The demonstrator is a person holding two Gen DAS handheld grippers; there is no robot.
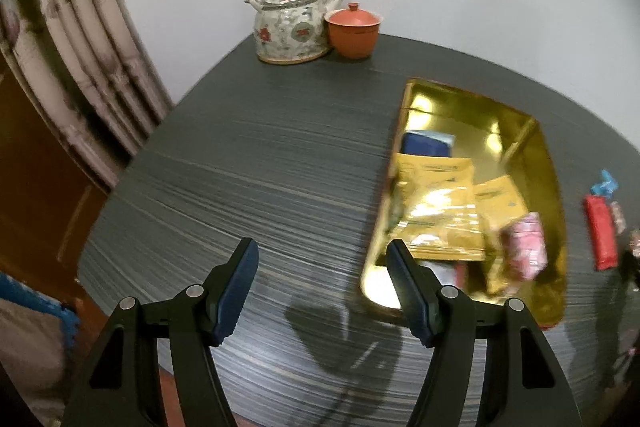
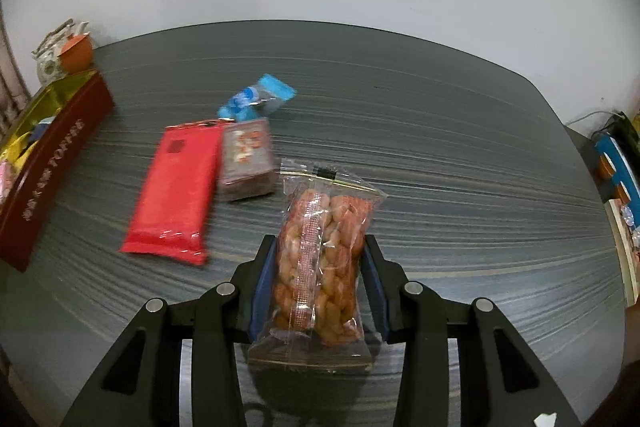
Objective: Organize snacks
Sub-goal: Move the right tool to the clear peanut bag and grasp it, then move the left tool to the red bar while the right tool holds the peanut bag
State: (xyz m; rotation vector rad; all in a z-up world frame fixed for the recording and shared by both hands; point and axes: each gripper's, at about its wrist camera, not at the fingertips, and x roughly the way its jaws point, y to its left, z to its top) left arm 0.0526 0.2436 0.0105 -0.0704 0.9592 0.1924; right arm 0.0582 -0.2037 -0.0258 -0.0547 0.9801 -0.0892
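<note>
- Right gripper (image 2: 320,259), at lower centre of the right wrist view, is clamped on a clear packet of orange twists (image 2: 320,263); the packet's lower end is hidden between the arms.
- Left gripper (image 1: 322,267) is held apart over the dark table (image 1: 240,167), with nothing between its fingers.
- Blurred packets are seen inside the gold-lined box (image 1: 548,163) at right of the left wrist view.
- A red packet (image 2: 176,187), a dark packet (image 2: 246,159) and a blue packet (image 2: 256,99) are seen on the table, smeared, their print unreadable.
</note>
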